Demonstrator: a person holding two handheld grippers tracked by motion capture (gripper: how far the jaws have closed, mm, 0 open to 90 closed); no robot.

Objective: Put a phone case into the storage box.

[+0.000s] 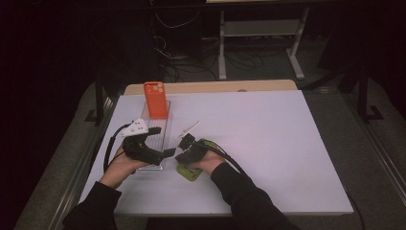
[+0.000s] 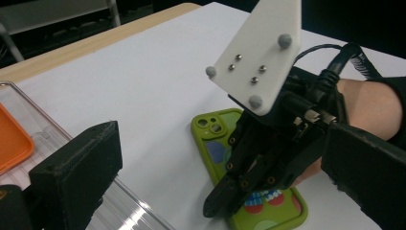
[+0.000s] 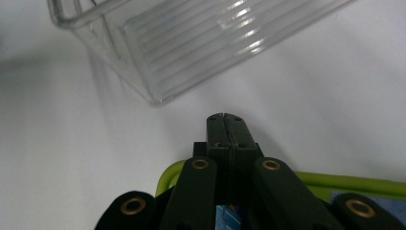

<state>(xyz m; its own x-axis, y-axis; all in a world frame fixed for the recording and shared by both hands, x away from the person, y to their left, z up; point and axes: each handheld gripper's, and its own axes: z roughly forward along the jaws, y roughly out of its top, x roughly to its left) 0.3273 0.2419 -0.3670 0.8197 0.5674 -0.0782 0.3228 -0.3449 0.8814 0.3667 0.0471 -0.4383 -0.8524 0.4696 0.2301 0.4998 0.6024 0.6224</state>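
— Where's the green phone case (image 1: pixel 189 170)?

— Flat on the white table (image 1: pixel 268 143), near the person's edge, right under the right hand (image 1: pixel 207 163). From the left gripper's camera you can see its camera holes facing up and a cartoonish print on its back (blue patch, a grin with teeth) (image 2: pixel 249 163).

— And the right gripper (image 1: pixel 183 142)?

— Its jaws are pressed tight together with nothing between them. In its own view the two black tips meet in a single seam just past the case's green rim (image 3: pixel 297 181), pointing over bare table toward the clear plastic rack (image 3: pixel 201 43). Seen from the left gripper's camera, the tips come down at the case's near edge; I can't tell whether they touch it.

— The left gripper (image 1: pixel 165 152)?

— Jaws spread wide, holding nothing. In its own view one jaw stands at the left over the rack's rim, the other at the far right, with the right gripper and case in the gap between.

— What else is there?

— An orange phone case (image 1: pixel 156 99) standing upright in the far end of the rack (image 1: pixel 160 134), which lies just left of the green case.
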